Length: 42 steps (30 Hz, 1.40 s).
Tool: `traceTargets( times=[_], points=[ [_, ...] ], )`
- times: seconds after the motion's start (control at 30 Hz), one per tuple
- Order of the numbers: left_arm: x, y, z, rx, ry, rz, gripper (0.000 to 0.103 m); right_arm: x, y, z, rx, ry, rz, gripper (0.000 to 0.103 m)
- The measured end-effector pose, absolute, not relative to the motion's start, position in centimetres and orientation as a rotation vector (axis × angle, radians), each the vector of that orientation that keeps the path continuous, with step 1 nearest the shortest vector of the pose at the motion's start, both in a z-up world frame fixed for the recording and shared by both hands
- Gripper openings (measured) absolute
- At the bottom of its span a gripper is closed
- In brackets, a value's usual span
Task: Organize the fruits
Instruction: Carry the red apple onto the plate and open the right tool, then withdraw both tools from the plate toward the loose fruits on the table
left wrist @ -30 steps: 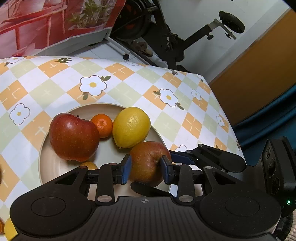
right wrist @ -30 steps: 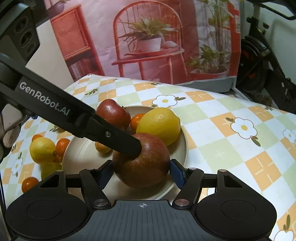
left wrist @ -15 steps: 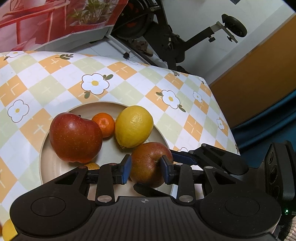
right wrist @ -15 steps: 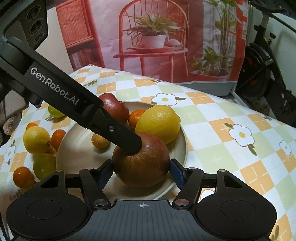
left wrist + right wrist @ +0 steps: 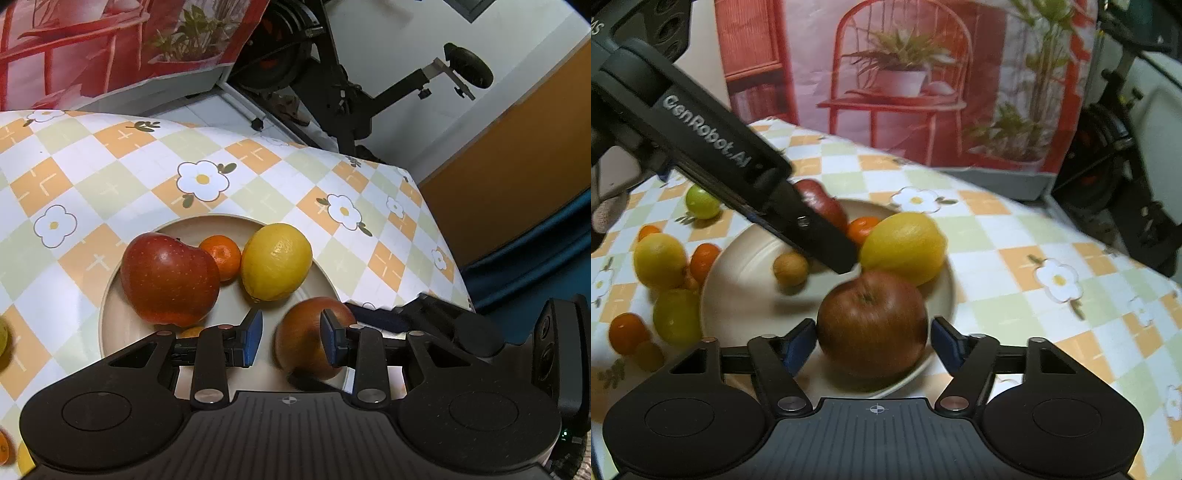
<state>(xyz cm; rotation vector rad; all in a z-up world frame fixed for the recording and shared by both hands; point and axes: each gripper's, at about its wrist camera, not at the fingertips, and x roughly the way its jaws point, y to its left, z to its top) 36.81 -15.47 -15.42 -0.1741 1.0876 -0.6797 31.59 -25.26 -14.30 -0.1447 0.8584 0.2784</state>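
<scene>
Brown-red apple (image 5: pixel 871 321) sat at near rim of plate (image 5: pixel 738 295), beside lemon (image 5: pixel 903 247). Right gripper (image 5: pixel 873 341) jaws apart, flanking apple's widest girth. Left gripper (image 5: pixel 290 338) jaws apart, empty. Apple likely firm, hefty, smooth-skinned; grip at equator.

We see left gripper (image 5: pixel 291 336) open over the plate (image 5: pixel 110 325). Brown-red apple (image 5: pixel 306 339) sits off-centre, touching only the right pad (image 5: pixel 330 341). Red apple (image 5: pixel 168 278), mandarin (image 5: pixel 221 255), lemon (image 5: pixel 276 261) farther back on plate.

Soft indoor light, fisheye bending at the edges, motion blur throughout the right wrist view.
</scene>
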Motion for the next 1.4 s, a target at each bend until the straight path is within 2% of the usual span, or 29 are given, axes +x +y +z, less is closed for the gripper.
traceTargets(
  times=[0.97, 1.4],
  points=[
    [34.9, -11.6, -13.5, -0.156, 0.993, -0.632, 0.036, 32.5, -24.8, -14.4, -0.185, 0.832, 0.221, 0.071],
    [30.5, -7.1, -9.8, -0.052, 0.820, -0.546, 0.036, 28.7, -22.3, -10.0, -0.051, 0.660, 0.339, 0.073]
  ],
)
